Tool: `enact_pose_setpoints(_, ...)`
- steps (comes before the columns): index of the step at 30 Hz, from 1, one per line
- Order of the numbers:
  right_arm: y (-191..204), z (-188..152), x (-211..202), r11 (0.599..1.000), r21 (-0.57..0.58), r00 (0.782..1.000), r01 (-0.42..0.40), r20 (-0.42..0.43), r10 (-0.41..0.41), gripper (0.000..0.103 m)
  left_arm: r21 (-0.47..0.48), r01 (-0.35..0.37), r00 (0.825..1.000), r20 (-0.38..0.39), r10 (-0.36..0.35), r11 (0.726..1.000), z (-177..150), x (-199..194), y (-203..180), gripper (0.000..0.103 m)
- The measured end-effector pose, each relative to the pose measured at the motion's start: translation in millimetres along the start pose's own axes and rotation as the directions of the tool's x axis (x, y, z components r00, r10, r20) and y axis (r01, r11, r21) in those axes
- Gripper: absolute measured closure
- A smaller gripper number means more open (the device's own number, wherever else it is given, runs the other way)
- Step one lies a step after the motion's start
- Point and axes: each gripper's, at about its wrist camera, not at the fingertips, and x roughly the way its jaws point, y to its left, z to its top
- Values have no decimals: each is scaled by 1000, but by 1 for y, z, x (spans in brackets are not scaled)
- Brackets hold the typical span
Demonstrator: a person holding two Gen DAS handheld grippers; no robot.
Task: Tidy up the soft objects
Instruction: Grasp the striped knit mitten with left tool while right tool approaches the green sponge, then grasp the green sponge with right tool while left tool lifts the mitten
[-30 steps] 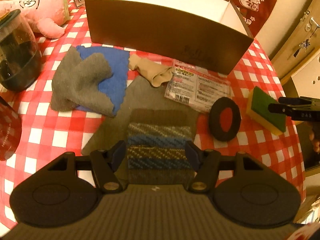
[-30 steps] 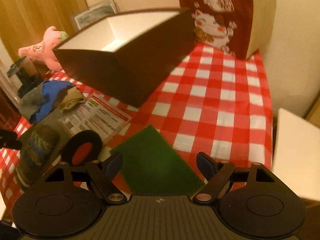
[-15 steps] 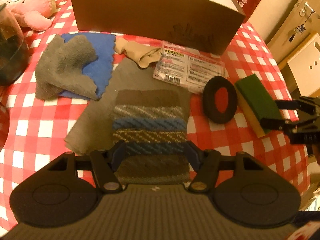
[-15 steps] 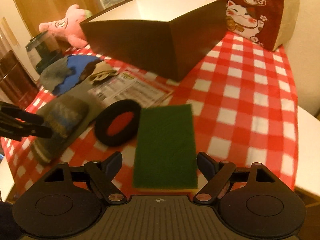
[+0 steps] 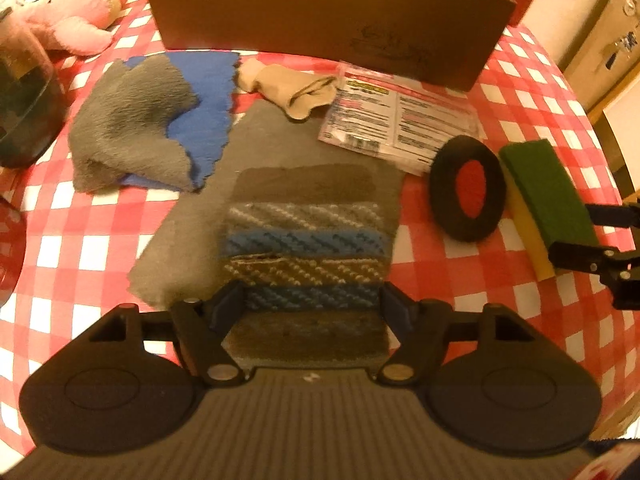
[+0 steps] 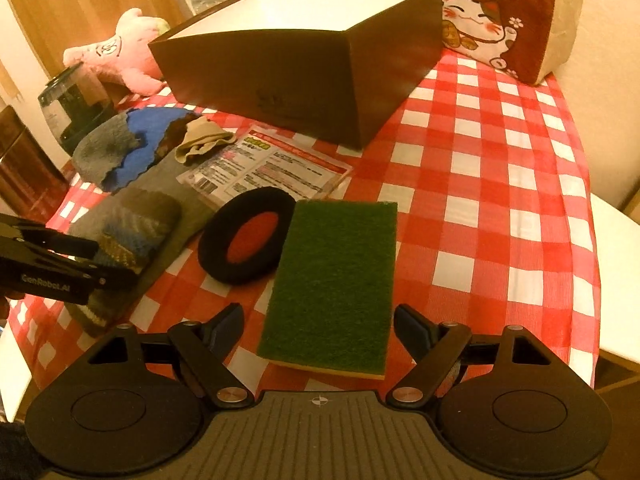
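Standing along the surface's (image 6: 500, 184) far edge, the brown box (image 6: 280, 76) waits. Left gripper (image 5: 314, 306), its spread jaws just widened, straddles the striped cloth (image 5: 304, 240) across its stripes; right gripper (image 6: 318, 330), wide, brackets the green sponge's (image 6: 336, 276) near short end.

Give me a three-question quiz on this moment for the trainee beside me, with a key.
1. True or false: the right gripper has its jaws closed on the green sponge.
2. Which thing lies between the jaws of the left gripper? A) the striped knit cloth B) the black ring pad C) the pink plush toy
3. Fill in: the knit cloth rests on a flat ____ cloth.

Key:
1. False; the jaws stand open with the sponge's near end between them, untouched.
2. A
3. grey
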Motion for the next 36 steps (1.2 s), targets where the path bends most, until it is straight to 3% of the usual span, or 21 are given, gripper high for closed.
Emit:
enact_pose_setpoints(2, 1, 0, 0, 1000, 1, 1000, 5, -2, -5, 21, -21, -1, 1000, -6, 1, 1000, 1, -1, 7, 25)
enact_pose_setpoints(8, 3, 5, 1, 999, 28, 1000, 16, 1, -16, 20, -46, 39, 999, -8, -39, 998, 0, 5, 14, 28)
enact_pose_setpoints(11, 5, 8, 4, 999, 40, 1000, 31, 0, -31, 19, -31, 71, 997, 12, -71, 997, -1, 2, 14, 55)
enact_pose_setpoints(12, 5, 9, 5, 998, 45, 999, 36, -1, -36, 19, -26, 88, 996, 18, -87, 996, 0, 1, 15, 72)
enact_pose_setpoints(13, 5, 9, 6, 998, 50, 999, 38, 0, -38, 19, -25, 108, 994, 23, -108, 994, 0, -1, 16, 80)
enact_pose_setpoints(19, 5, 12, 7, 997, 60, 999, 54, -1, -54, 18, 40, 102, 992, 70, -105, 994, -2, -20, 11, 85)
enact_pose_setpoints(28, 9, 20, 12, 994, 64, 996, 89, 8, -90, 18, 32, 97, 982, 157, -101, 995, 13, -53, 23, 85)
enact_pose_setpoints(36, 12, 21, 28, 983, 36, 983, 182, -9, -182, 19, 28, 96, 980, 172, -100, 995, 17, -58, 30, 84)
